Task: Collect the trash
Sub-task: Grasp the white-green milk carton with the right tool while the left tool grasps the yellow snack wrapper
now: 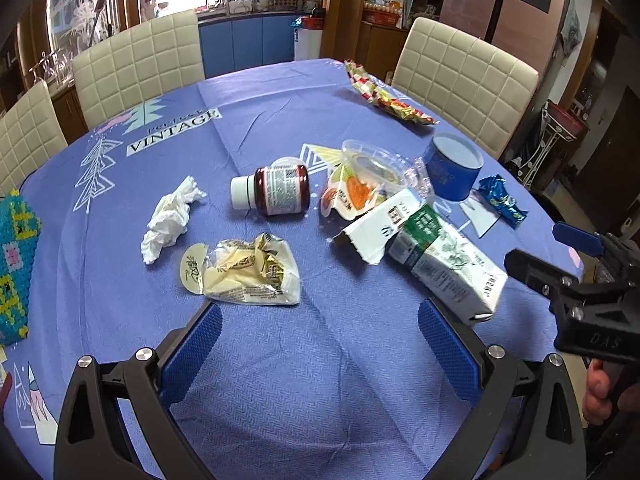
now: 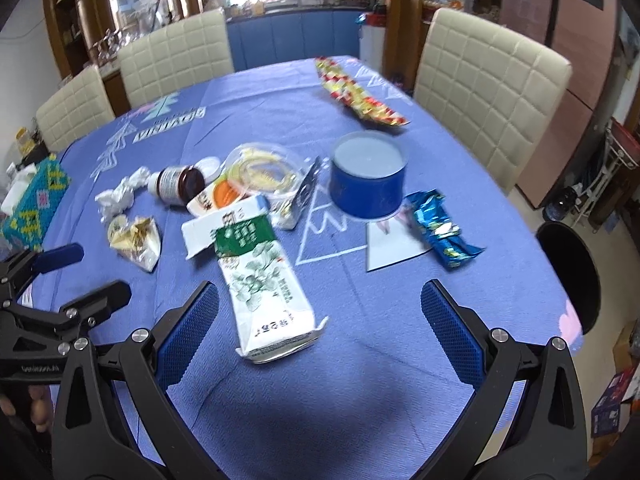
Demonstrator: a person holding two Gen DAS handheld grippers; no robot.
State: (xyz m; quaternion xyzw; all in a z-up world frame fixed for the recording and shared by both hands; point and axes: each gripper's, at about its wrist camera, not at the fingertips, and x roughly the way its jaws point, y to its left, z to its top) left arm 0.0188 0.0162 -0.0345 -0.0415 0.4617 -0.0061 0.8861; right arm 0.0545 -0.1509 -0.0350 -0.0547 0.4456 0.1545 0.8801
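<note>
Trash lies on the blue tablecloth [image 1: 280, 92]: a crumpled white tissue [image 1: 170, 218], a cream wrapper [image 1: 248, 276], a brown pill bottle [image 1: 276, 190], an orange-print pouch [image 1: 352, 196], a clear plastic lid [image 1: 380, 164], a green-white milk carton [image 1: 432, 252], a blue tub [image 1: 454, 168], a blue foil wrapper [image 1: 502, 200] and a red-yellow wrapper [image 1: 384, 96]. My left gripper [image 1: 320, 344] is open and empty, just short of the cream wrapper. My right gripper [image 2: 320, 320] is open and empty, the carton [image 2: 260, 280] lying by its left finger.
Cream padded chairs [image 1: 140, 68] stand around the table. A beaded tissue box [image 1: 12, 264] sits at the left edge. A black bin [image 2: 568, 272] stands on the floor right of the table. Each gripper shows in the other's view [image 1: 580, 288] [image 2: 48, 300].
</note>
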